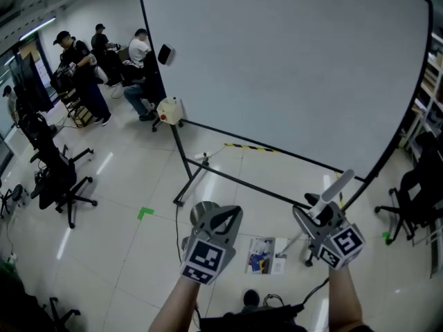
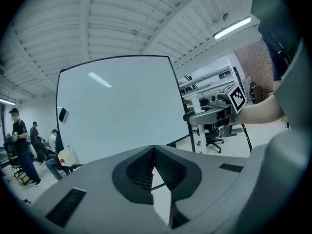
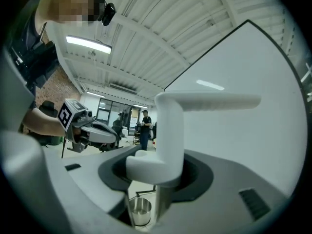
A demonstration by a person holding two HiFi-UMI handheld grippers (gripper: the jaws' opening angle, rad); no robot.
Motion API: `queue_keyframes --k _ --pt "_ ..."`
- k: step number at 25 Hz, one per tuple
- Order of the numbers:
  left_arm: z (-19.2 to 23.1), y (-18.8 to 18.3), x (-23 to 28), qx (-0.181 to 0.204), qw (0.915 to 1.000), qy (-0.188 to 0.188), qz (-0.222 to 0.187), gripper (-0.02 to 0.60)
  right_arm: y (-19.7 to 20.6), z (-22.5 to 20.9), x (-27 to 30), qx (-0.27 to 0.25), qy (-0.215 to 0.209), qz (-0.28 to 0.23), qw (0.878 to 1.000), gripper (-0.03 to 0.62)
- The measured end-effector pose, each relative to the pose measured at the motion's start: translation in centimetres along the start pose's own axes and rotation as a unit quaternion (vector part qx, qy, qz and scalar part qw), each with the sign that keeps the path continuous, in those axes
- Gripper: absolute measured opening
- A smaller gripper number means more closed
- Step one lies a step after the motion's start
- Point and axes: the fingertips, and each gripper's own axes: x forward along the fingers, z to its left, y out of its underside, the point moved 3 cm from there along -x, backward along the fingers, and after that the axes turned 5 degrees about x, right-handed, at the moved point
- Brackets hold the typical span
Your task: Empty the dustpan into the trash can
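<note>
Looking across from the far left: a group of people [image 1: 83, 68] sits off the left edge of the white screen [image 1: 291, 68], with a black office chair [image 1: 55, 178] nearer and a green tape mark [image 1: 145, 213] on open floor in front of the screen's black stand legs [image 1: 190, 178]. Plenty of bare tile there.

The left forearm [image 1: 176, 303] comes up from the bottom edge. The left tongs [image 1: 228, 216] point toward the screen's lower edge, tilted a little down, tips pressed together with nothing between them. Just past their tips, short of the stand legs, a steel trash can [image 1: 201, 211] stands on the floor, partly covered by them.

A printed sheet [image 1: 263, 254] lies on the floor between the two arms.

The right forearm [image 1: 346, 299] runs roughly parallel, and the right tongs [image 1: 315, 209] are held level, clamped on the white dustpan handle [image 1: 340, 184], which sticks up toward the screen's lower right corner. The pan itself cannot be made out.

Another black chair [image 1: 415, 199] crowds the screen's right edge.
</note>
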Motion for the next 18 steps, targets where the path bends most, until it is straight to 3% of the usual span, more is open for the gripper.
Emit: queue_keyframes --k 7,18 --pt "3.4 0.9 1.3 -0.009 0.9981 -0.052 0.031 -0.002 0.4 -2.6 4.9 -0.012 -0.049 0.006 0.999 0.196" --pt "7.4 2.7 0.3 -0.015 0.9942 -0.091 0.055 -0.002 -0.6 -3.8 10.4 -0.022 -0.086 -0.003 0.996 0.196"
